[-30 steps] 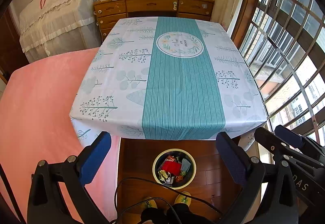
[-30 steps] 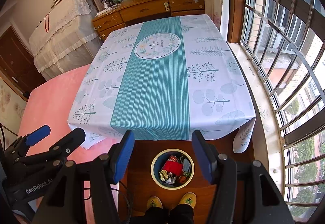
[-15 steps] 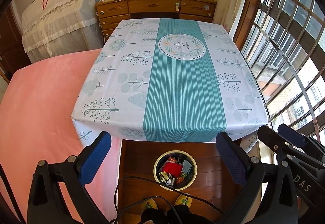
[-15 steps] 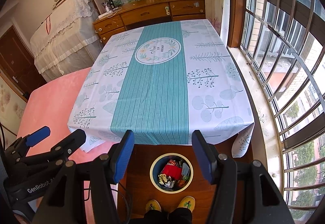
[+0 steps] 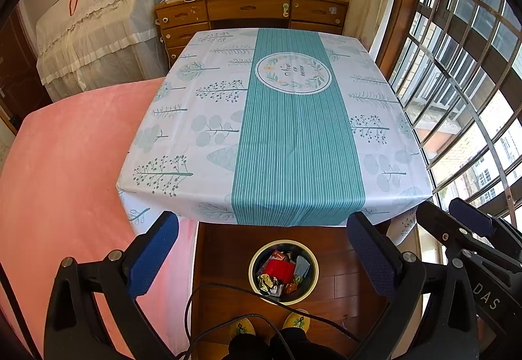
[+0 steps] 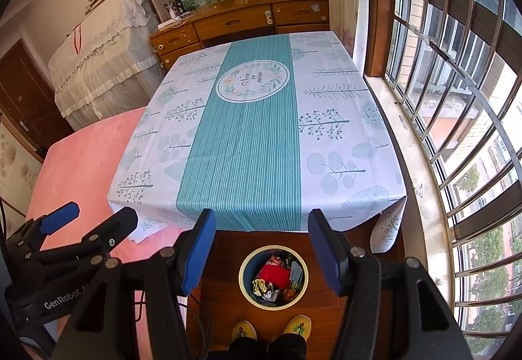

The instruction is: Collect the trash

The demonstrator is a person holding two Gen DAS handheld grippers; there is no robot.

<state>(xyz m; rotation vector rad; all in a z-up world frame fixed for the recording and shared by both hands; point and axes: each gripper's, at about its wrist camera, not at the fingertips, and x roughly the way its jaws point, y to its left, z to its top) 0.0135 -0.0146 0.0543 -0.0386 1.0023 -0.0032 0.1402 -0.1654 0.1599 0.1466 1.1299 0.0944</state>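
On the wooden floor in front of the table stands a round trash bin, holding a red wrapper and several crumpled bits. The table's teal and white cloth has nothing lying on it. My left gripper hangs above the bin, open wide with nothing between its blue pads. Held beside it, my right gripper is also above the bin, open and empty. Each gripper shows at the edge of the other's view.
A pink bed cover lies to the left of the table. A barred window runs along the right, and a wooden desk stands behind. The person's yellow slippers are near the bin. A black cable hangs below the left gripper.
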